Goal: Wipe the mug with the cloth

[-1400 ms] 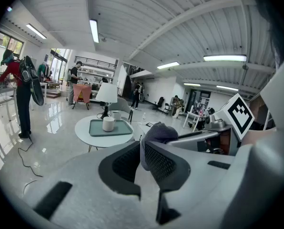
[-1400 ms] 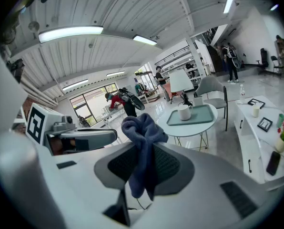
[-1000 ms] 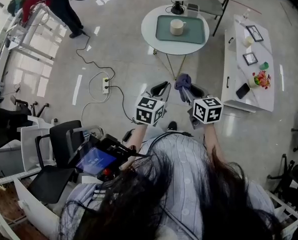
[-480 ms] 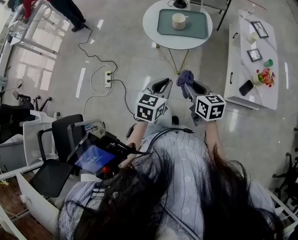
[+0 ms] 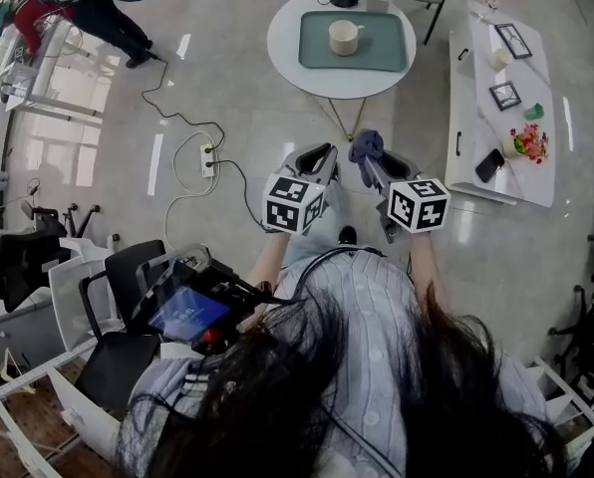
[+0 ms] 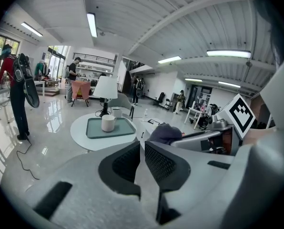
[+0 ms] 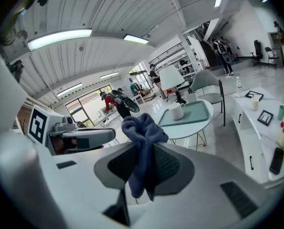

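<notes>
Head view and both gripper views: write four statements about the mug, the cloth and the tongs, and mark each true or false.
1. The mug stands on the tray on the round table. True.
2. The right tongs grip the cloth. True.
3. The left tongs hold the mug. False: they are shut on nothing, and the mug stands far off on the tray.
4. The cloth is pressed against the mug. False: it is held well short of the table, apart from the mug.
</notes>
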A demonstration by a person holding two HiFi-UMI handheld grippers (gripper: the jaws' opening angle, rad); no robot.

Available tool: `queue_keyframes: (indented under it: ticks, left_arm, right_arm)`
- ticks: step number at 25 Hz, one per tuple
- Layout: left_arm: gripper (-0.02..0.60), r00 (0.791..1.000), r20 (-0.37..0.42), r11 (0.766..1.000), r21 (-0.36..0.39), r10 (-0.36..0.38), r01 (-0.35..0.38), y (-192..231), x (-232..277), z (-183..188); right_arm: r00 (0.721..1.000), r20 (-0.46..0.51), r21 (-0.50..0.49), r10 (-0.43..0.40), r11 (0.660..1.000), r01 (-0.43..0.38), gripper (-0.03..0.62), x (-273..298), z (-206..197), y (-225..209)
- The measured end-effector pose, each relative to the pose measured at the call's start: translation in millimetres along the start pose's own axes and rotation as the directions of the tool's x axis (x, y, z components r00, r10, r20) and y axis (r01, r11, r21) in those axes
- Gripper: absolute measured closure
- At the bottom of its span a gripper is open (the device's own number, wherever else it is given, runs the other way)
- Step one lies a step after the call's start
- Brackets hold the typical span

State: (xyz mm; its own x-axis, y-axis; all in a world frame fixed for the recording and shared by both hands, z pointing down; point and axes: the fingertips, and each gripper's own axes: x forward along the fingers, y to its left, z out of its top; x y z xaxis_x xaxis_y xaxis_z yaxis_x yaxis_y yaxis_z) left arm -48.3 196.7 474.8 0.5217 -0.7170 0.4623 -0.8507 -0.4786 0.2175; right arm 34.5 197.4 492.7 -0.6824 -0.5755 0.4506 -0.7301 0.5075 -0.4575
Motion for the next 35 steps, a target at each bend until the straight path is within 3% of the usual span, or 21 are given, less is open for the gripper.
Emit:
queue_keyframes:
  ticks: [14, 26, 35]
  left_arm:
    - [0.546, 0.998, -0.042, 0.998, 0.043, -0.043, 0.045, 95, 84, 58]
    - [0.545, 0.994, -0.068, 0.996, 0.029, -0.084, 0.086, 159, 127, 82]
    - [0.546, 0.988, -0.108, 0.993, 0.035, -0.111, 0.115, 178, 148, 81]
  right_arm:
    - [0.997, -0.043, 0.018, -0.064, 0.998, 0.065, 0.488, 98, 79, -54]
    - [0.99, -0.057, 0.033, -0.131, 0.991, 0.133, 0.488, 151, 117, -78]
    - [0.981, -0.058, 0.05, -0.184, 0.981, 0.187, 0.487, 167, 129, -100]
